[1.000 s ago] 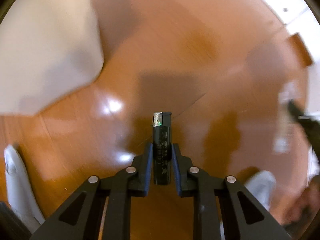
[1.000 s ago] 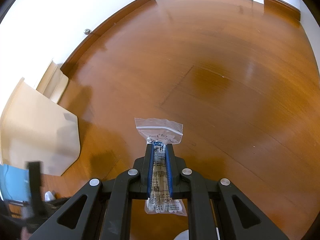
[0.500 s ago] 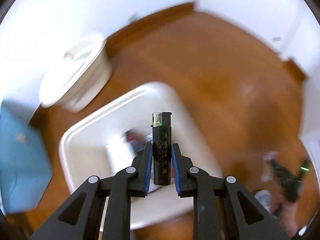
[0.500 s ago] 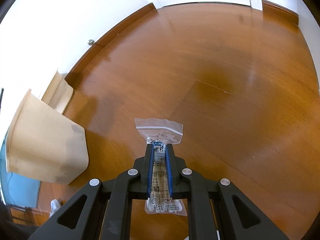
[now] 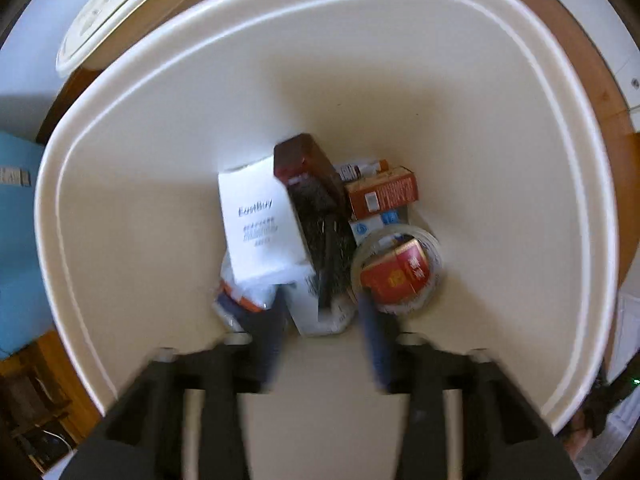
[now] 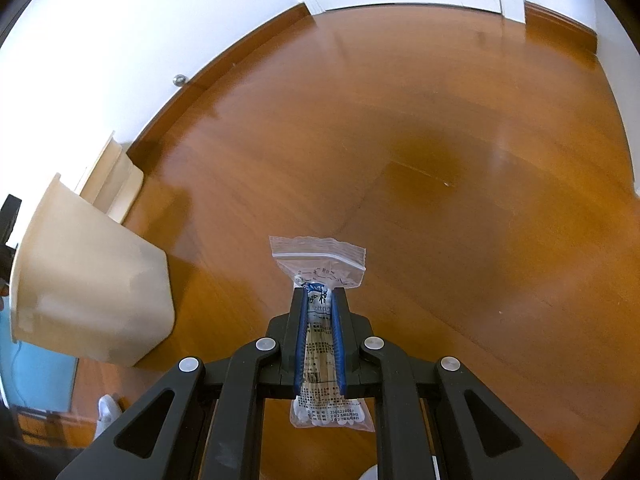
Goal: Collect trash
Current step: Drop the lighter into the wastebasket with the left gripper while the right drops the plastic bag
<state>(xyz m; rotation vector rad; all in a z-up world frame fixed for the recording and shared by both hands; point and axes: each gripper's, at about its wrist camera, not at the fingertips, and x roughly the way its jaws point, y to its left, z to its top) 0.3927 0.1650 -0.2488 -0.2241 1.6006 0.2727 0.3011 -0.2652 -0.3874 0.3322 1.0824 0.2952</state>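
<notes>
In the left wrist view my left gripper (image 5: 320, 320) is open and empty over the mouth of the cream trash bin (image 5: 520, 80). The black lighter (image 5: 330, 264) is a dark blurred streak inside the bin, among a white box (image 5: 260, 224), a dark red box (image 5: 308, 168), an orange carton (image 5: 382, 194) and a tape roll with a red pack (image 5: 396, 272). In the right wrist view my right gripper (image 6: 320, 312) is shut on a clear zip bag of cotton swabs (image 6: 320, 264), held above the wooden floor. The bin (image 6: 92, 280) stands to its left.
A second cream bin with a lid (image 5: 120, 8) stands behind the trash bin. A blue surface (image 5: 16, 240) lies to the left. White walls and a brown skirting board (image 6: 240, 64) bound the wooden floor (image 6: 440, 160). A white shoe (image 6: 108, 412) shows at the lower left.
My left gripper swung from the floor to over the bin, opened, and let go of the black lighter, which now falls into the bin. My right gripper still holds the bag.
</notes>
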